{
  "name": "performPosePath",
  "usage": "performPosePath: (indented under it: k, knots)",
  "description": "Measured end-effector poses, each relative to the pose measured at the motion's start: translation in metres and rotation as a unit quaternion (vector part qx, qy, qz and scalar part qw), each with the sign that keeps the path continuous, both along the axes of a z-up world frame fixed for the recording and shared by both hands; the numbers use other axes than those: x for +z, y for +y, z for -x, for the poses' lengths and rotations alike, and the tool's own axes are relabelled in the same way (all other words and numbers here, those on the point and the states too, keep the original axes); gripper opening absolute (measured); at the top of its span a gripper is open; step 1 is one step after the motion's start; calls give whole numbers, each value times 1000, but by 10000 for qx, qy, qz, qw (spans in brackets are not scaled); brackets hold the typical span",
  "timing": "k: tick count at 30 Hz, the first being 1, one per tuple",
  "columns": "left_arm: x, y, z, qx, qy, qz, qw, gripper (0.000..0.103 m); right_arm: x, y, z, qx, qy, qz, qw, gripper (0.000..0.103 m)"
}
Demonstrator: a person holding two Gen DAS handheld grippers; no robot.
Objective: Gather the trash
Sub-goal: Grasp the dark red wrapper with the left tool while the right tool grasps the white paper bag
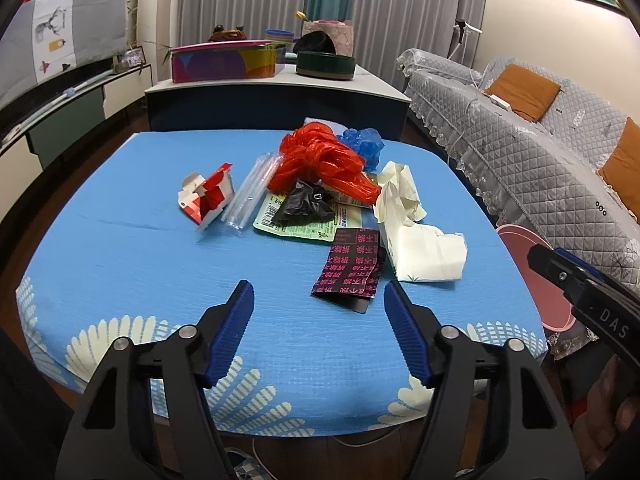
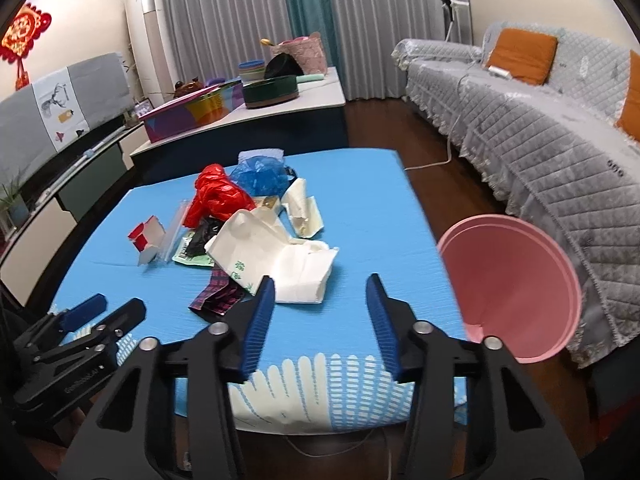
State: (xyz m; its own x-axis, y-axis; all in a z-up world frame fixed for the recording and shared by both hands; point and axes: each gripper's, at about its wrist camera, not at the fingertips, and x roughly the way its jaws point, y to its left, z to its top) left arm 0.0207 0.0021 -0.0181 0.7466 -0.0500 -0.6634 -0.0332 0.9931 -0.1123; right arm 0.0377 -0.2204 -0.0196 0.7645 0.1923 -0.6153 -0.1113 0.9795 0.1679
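Trash lies heaped on a blue cloth-covered table [image 1: 120,220]: a red plastic bag [image 1: 320,160], a blue bag [image 1: 362,142], a black scrap [image 1: 302,204] on a green wrapper [image 1: 292,226], clear straws [image 1: 250,192], a red-white carton [image 1: 208,198], white tissue packaging [image 1: 416,248] and a dark pink-printed wrapper [image 1: 352,270]. My left gripper [image 1: 319,300] hovers open over the near table edge, short of the dark wrapper. My right gripper [image 2: 320,292] is open with nothing between its pads, just before the white packaging [image 2: 280,260]. A pink bin [image 2: 512,284] sits to the table's right.
A grey quilted sofa [image 2: 540,128] with orange cushions runs along the right. Behind the table stands a low cabinet [image 1: 280,92] bearing a colourful box and a dark green round tin. A TV bench lines the left wall. Dark wood floor lies between table and sofa.
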Motion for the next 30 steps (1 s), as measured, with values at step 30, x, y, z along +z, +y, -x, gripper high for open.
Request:
performPosePath:
  k: [30]
  knots:
    - [-50,-28,-70,-314,716,-291,9965,56,-70,3,-94,405,1064,-552,9920,39]
